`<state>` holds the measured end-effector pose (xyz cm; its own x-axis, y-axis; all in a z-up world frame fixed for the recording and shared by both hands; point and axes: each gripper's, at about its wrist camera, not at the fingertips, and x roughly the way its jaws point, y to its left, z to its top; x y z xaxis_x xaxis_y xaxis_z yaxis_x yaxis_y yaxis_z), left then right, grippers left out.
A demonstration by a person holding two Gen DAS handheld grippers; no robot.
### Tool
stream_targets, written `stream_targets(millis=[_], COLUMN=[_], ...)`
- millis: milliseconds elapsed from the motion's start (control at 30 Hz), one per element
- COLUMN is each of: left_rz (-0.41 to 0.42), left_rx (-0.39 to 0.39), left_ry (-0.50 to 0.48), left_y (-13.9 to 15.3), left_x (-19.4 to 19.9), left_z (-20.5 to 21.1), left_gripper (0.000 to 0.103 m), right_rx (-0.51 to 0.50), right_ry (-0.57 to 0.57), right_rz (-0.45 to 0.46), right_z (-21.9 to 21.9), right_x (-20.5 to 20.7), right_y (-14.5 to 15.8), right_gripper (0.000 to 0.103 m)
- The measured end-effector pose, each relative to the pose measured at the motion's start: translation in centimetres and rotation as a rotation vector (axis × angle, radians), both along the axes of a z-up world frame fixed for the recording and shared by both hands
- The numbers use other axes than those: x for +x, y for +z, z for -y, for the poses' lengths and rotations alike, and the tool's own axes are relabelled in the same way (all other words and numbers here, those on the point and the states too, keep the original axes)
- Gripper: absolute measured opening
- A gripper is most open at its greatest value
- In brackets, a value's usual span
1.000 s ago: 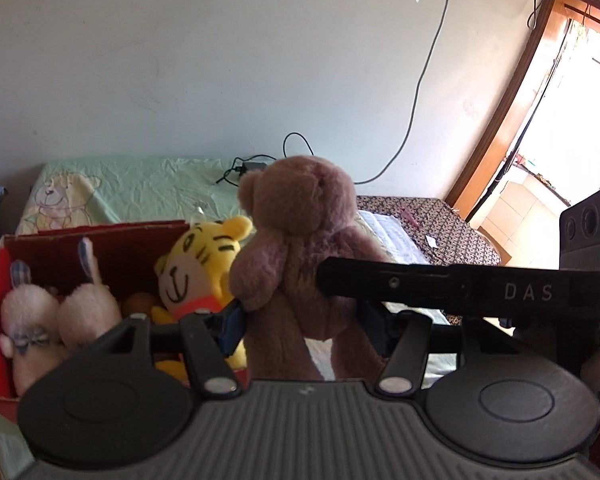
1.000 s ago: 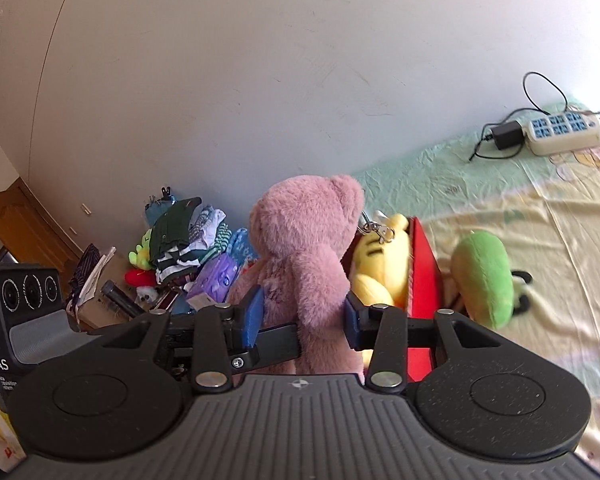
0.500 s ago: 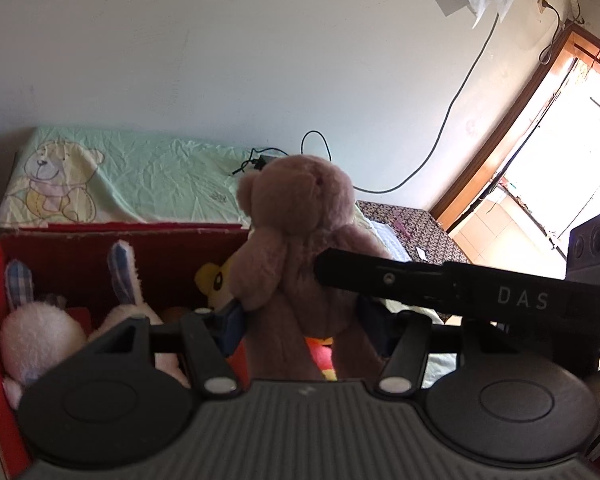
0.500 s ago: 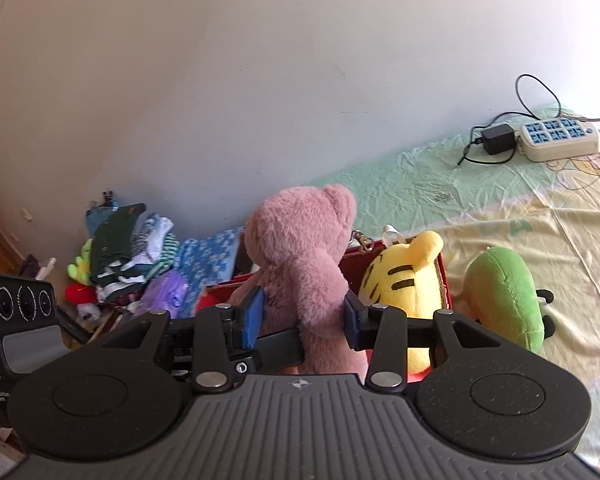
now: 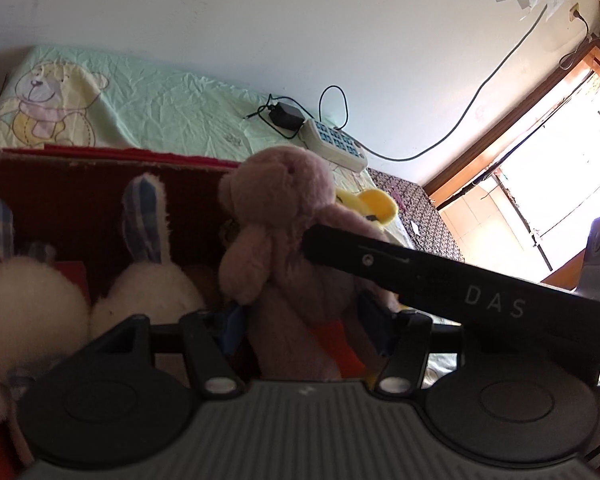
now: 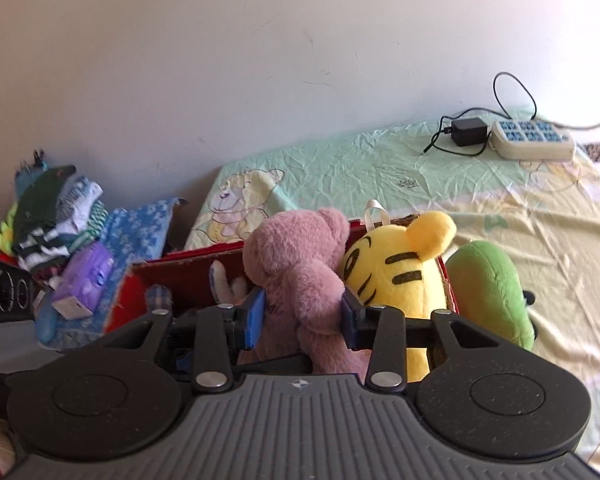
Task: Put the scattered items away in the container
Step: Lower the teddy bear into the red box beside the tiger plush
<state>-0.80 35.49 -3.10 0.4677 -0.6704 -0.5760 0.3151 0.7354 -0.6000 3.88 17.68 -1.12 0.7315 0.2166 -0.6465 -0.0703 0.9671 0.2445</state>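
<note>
In the left wrist view our left gripper (image 5: 304,322) pinches the lower body of the pink bear (image 5: 296,248), blue pads pressed into its plush on both sides, so the jaws stand partly apart around it. The bear hangs upright over the red box (image 5: 80,196), where two white rabbits (image 5: 148,280) sit against the back wall and a yellow ear (image 5: 374,206) shows behind the bear. The right gripper's black finger (image 5: 440,280) crosses in from the right and touches the bear's side. In the right wrist view our right gripper (image 6: 302,312) clamps the same bear (image 6: 300,264) at the chest and arm. The bear is just beside the tiger (image 6: 396,272) in the box (image 6: 188,268); a green plush (image 6: 488,284) lies outside on the sheet (image 6: 540,240).
</note>
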Motion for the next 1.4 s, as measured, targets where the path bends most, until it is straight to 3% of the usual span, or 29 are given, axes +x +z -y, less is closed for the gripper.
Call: stream_targets(millis=[100, 467, 667, 833, 1100, 1200, 1300, 1400], left_rz=[-0.006, 0.020, 0.038, 0.078, 0.070, 0.072, 0.079, 0.087], left_rx=[0.040, 0.208, 0.291, 0.358, 0.333, 0.337, 0.361, 0.382], left_ry=[-0.016, -0.038, -0.060, -0.115, -0.118, -0.121, -0.129, -0.141], left_y=[-0.6, -1.7, -1.9, -1.9, -1.9, -1.9, -2.0, -2.0], left_x=[-0.1, -1.1, -0.5, -1.3, -2.0, -2.2, -2.1, -2.0], left_z=[0.4, 0.7, 2.4, 3.1, 1.3, 1.3, 2.0, 2.7], left_gripper=[0.061, 0.057, 0.051, 0.056, 0.056, 0.055, 0.055, 0.060], right_rx=[-0.056, -0.040, -0.160, -0.196, -0.111, -0.036, 0.039, 0.091], right_ry=[0.000, -0.003, 0.030, 0.110, 0.099, 0.122, 0.187, 0.214], right_rz=[-0.011, -0.094, -0.062, -0.069, -0.032, -0.014, -0.042, -0.125], right_z=[-0.9, -2.0, -2.7, -2.5, -0.8, -0.3, -0.9, -1.7], right_x=[0.6, 1.2, 1.9, 2.4, 0.9, 0.3, 0.3, 1.2], right_y=[-0.5, -2.0, -2.8, -2.9, -0.9, -0.1, -0.1, -1.2], right_gripper=[0.038, 0.037, 0.036, 0.038, 0.039, 0.036, 0.024, 0.023])
